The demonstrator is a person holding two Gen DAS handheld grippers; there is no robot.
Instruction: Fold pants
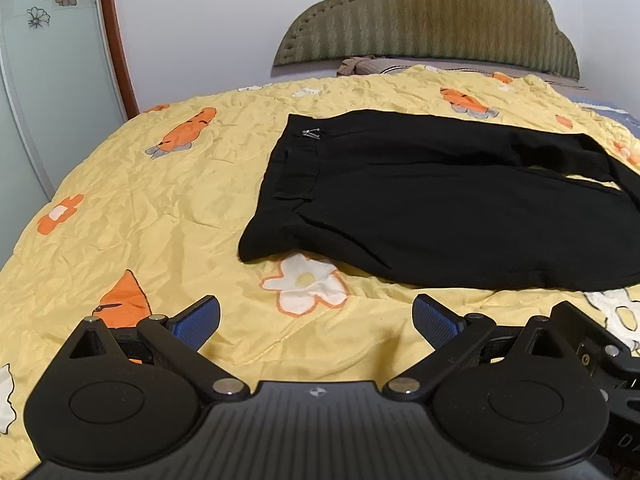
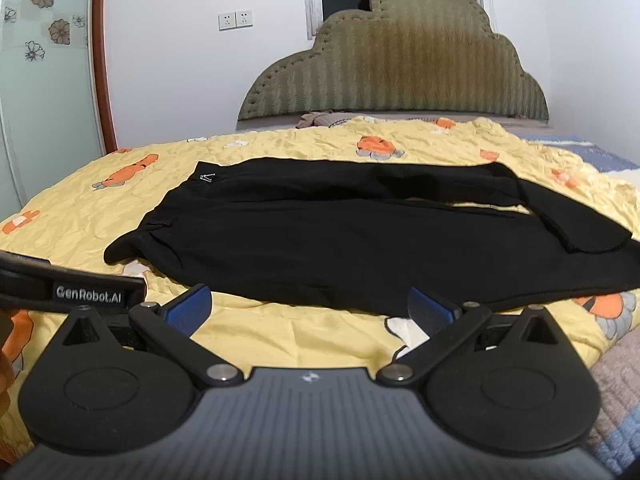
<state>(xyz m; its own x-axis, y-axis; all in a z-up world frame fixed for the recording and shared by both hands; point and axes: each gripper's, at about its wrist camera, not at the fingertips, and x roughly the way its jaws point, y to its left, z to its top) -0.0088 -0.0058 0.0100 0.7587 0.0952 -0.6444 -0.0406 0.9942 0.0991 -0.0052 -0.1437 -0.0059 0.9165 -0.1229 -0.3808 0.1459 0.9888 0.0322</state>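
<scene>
Black pants (image 1: 440,204) lie flat across the yellow quilt, waistband to the left with a small metal clasp (image 1: 311,134), legs running right, one leg end folded back at the far right (image 2: 576,224). They also show in the right wrist view (image 2: 340,240). My left gripper (image 1: 316,320) is open and empty, hovering over the quilt just short of the pants' near edge by the waistband. My right gripper (image 2: 308,308) is open and empty, right at the near edge of the pants. The left gripper's body (image 2: 72,284) shows at the left of the right wrist view.
The yellow quilt (image 1: 140,216) with carrot and flower prints covers the bed. A padded olive headboard (image 2: 396,72) stands at the far end with a pillow (image 2: 320,119) below it. A wardrobe door (image 1: 48,80) is on the left. The bed's right edge (image 2: 616,376) drops away.
</scene>
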